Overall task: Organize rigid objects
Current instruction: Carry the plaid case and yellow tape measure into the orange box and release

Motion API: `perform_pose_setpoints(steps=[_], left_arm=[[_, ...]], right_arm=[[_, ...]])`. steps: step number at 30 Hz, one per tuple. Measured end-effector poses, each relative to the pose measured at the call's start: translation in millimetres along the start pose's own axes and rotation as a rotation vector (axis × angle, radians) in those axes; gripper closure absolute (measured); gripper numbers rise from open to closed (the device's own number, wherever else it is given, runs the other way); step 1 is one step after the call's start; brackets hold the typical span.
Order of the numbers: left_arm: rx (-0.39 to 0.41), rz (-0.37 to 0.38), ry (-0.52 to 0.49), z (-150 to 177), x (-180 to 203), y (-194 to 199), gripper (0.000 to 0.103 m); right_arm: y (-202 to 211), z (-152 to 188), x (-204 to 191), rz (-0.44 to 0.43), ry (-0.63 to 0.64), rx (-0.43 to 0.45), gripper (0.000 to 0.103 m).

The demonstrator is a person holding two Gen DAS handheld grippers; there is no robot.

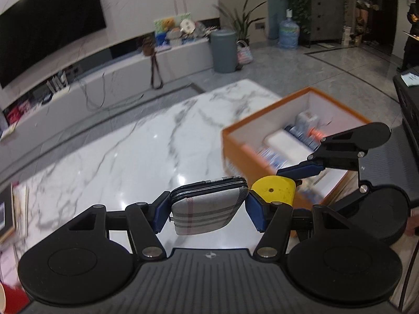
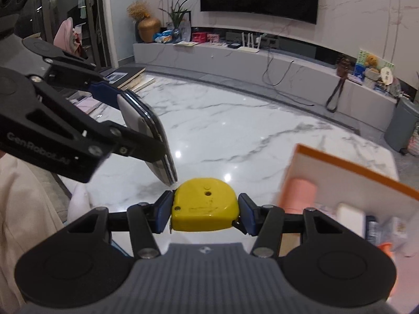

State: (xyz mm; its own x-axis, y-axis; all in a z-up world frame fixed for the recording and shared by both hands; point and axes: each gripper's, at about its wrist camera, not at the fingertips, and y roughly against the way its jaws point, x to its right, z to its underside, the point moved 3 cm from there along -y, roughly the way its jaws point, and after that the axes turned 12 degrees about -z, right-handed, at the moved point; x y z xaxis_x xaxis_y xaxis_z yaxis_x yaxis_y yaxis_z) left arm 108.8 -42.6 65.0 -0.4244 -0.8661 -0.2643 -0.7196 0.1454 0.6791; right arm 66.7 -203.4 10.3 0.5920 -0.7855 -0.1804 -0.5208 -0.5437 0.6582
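Left wrist: left tool (image 1: 208,210) clamps a grey plaid zipped hard-shell case (image 1: 207,209) by its short ends above the white marble table (image 1: 125,144); stiff, light, fabric gives grip.
Box: orange-rimmed cardboard box (image 1: 264,120) at two o'clock.
Right wrist: right tool (image 2: 205,213) pinches a yellow plastic tape measure (image 2: 205,208) across its flat sides; dense, smooth, slip-prone.

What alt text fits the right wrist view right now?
The right claw grips a yellow tape measure above a white marble table. The left claw holds a plaid case at left; an orange box sits right.
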Motion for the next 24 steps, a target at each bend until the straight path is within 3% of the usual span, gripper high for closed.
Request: perform_pose_setpoints(steps=[7,13,19,24], left_arm=[[0.062,0.091,-0.024,-46,46,2,0.033],[0.059,0.194,-0.028,-73,85,-24,0.033],[-0.007,0.270,-0.072,-84,126,-65,0.033],[-0.081,0.331,-0.087,-85,149,-99,0.033]], right_arm=[[49,-7,51,0.112,0.010,-0.058,0.049],[76,-3,104,0.197,-0.047,-0.140,0.049],[71,14,154,0.274,-0.003,-0.282,0.049],[55,36,182,0.237,0.049,-0.424,0.049]])
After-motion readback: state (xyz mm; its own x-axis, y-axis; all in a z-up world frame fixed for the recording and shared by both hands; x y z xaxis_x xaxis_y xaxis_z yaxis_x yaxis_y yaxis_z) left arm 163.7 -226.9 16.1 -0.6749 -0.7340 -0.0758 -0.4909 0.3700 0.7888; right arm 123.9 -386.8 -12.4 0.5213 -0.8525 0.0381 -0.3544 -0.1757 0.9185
